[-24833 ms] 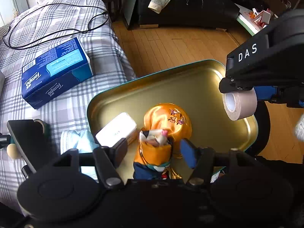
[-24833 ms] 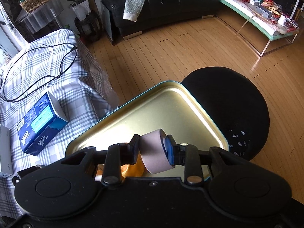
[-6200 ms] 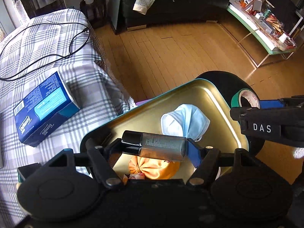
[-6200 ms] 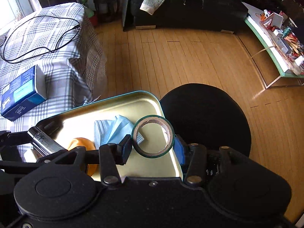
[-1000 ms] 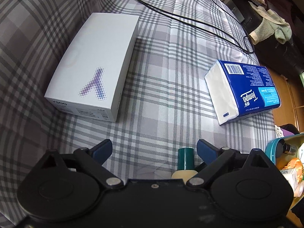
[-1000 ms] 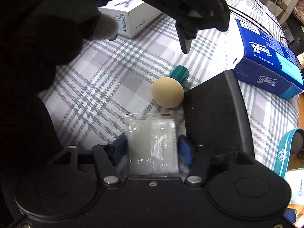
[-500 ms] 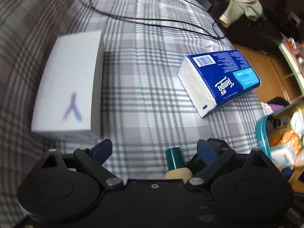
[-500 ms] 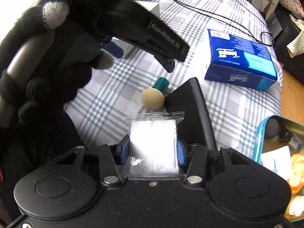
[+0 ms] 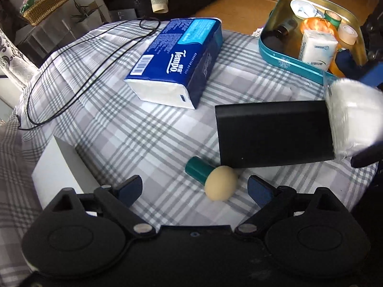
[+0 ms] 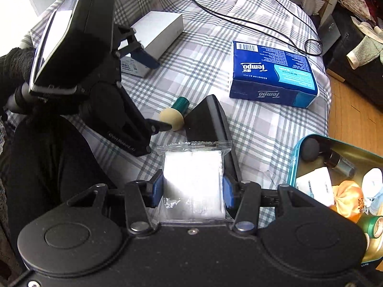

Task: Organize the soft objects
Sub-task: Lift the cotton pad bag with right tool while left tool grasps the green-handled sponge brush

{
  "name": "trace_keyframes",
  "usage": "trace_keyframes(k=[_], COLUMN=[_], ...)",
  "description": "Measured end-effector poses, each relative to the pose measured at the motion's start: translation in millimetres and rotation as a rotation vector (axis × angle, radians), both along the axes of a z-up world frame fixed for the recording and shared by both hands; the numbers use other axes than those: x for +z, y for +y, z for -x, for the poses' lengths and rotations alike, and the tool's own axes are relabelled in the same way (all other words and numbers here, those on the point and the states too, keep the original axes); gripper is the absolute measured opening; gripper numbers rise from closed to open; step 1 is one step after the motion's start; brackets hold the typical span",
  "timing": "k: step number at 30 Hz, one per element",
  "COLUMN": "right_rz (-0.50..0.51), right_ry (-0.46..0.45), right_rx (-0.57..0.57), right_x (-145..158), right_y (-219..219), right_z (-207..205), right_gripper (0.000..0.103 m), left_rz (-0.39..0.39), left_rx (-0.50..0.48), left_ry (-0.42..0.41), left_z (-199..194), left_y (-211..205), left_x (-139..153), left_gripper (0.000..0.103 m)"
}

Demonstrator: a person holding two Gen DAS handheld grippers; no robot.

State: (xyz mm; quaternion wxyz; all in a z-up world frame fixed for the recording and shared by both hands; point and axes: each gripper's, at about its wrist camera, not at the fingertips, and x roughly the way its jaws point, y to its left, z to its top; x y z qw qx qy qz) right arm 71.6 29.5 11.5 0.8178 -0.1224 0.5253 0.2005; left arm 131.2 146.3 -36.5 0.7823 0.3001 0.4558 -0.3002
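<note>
My right gripper [image 10: 192,191] is shut on a clear packet of white cotton pads [image 10: 194,184] and holds it above the plaid bed; the packet also shows, blurred, in the left wrist view [image 9: 352,119]. My left gripper [image 9: 195,189] is open and empty, just above a beige sponge with a green handle [image 9: 215,179], which lies between its fingers. The sponge also shows in the right wrist view [image 10: 172,117]. The teal-rimmed gold tray [image 9: 277,55] holds an orange pouch [image 9: 316,26], a white tissue pack [image 9: 316,47], a bottle, a mask and tape rolls.
A black flat box [image 9: 273,134] lies beside the sponge. A blue Tempo tissue pack [image 9: 177,59] lies mid-bed, a white box [image 9: 59,172] at the left, and a black cable [image 9: 79,76] loops behind. The tray [image 10: 299,157] sits at the bed's edge.
My right gripper has lifted the cotton pad packet higher and drawn back. My left gripper has swung right, bringing the sponge, black box and tray into view.
</note>
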Motion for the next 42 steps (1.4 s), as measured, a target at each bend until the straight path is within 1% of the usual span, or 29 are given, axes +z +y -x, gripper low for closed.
trace_keyframes(k=[1,4,8,12,14,17,19,20,21,22,24,26,27,28,31,33,34,38,39,40,42], right_rz=[-0.003,-0.020,-0.046,-0.062,-0.064,-0.066,-0.064,-0.066,-0.068,-0.069,-0.067,-0.065,-0.063,-0.060,-0.059,-0.060,-0.059,-0.058,-0.060,-0.062,-0.066], right_ry=[-0.002,-0.003,-0.006,-0.004,-0.006,-0.008,-0.013,-0.014,-0.013,-0.013,-0.013,-0.011,-0.011,-0.011,-0.007,-0.006,-0.006,0.002,0.004,0.006,0.010], right_rx=[-0.003,-0.016,-0.020,-0.023,-0.024,-0.031,-0.039,-0.044,-0.048,-0.052,-0.059,-0.062,-0.064,-0.066,-0.073,-0.078,-0.081,-0.091,-0.093,-0.095,-0.097], right_x=[2,5,11,13,14,14,14,15,15,14,13,12,12,11,10,9,9,6,5,5,5], right_y=[-1,-5,-8,-9,-9,-10,-11,-12,-13,-13,-14,-14,-13,-14,-14,-15,-15,-16,-16,-16,-15], right_z=[0,-1,1,1,2,2,1,1,1,1,1,2,2,3,3,2,1,-1,-1,-1,-2], right_gripper=[0.048,0.048,0.048,0.048,0.048,0.048,0.048,0.048,0.048,0.048,0.048,0.048,0.048,0.048,0.048,0.048,0.048,0.048,0.048,0.048,0.048], left_rz=[0.002,-0.020,-0.003,-0.027,-0.031,-0.013,-0.005,0.009,0.027,0.032,0.019,0.014,0.013,0.007,-0.031,-0.010,0.005,0.029,0.041,0.051,0.053], left_rx=[0.004,0.036,0.054,0.041,0.055,0.142,0.222,0.257,0.278,0.294,0.303,0.303,0.305,0.304,0.306,0.313,0.318,0.334,0.336,0.342,0.367], left_ry=[0.013,0.021,0.049,0.047,0.048,0.091,0.129,0.145,0.152,0.138,0.114,0.127,0.131,0.136,0.181,0.195,0.197,0.214,0.224,0.235,0.246], left_z=[-2,-8,-14,-15,-16,-27,-36,-40,-41,-42,-42,-43,-44,-44,-46,-48,-48,-50,-51,-51,-52], left_y=[0,0,0,-8,-13,-12,-6,-2,2,3,2,1,0,-1,-3,1,2,5,6,7,9], left_x=[-3,-5,-9,-12,-14,-18,-21,-21,-20,-18,-18,-22,-23,-25,-35,-35,-34,-33,-33,-32,-32], left_gripper=[0.091,0.091,0.091,0.093,0.095,0.096,0.102,0.103,0.102,0.100,0.100,0.101,0.100,0.094,0.086,0.082,0.077,0.069,0.065,0.063,0.060])
